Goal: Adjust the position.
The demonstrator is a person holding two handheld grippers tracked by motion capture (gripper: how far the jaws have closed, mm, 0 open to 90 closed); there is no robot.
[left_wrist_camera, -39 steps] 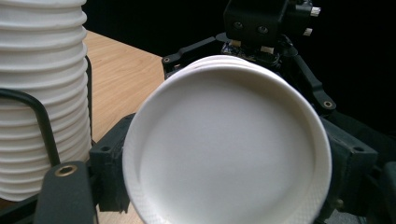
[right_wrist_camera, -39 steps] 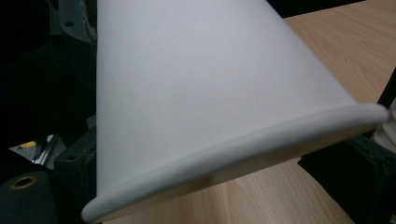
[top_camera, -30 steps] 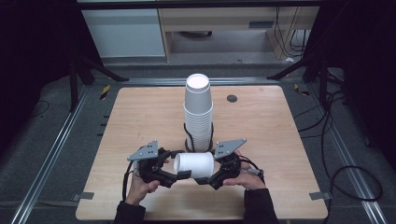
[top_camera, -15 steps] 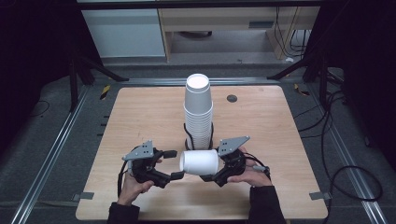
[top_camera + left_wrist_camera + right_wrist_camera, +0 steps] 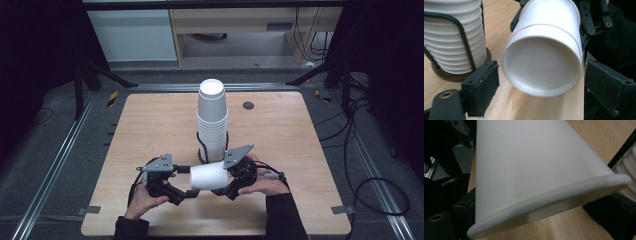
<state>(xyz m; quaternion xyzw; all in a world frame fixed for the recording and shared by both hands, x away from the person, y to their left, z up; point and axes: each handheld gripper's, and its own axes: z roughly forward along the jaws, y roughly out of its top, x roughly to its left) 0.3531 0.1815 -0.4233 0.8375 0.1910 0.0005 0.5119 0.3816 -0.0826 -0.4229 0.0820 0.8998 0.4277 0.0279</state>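
Holding a single paper cup (image 5: 209, 176) sideways just in front of the cup stack (image 5: 212, 120), right gripper (image 5: 231, 181) looks clamped on its rim end. Left gripper (image 5: 185, 181) gapes at its base, so the handover's maybe halfway.

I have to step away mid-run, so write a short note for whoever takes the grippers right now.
Right gripper: shut on the single white cup, held sideways above the table.
Left gripper: open, jaws standing either side of the cup's narrow closed end without touching.
Cup stack: upside down in its wire holder, mid-table.
Done: one cup off the stack.
Left: probably hand it over or set it down.
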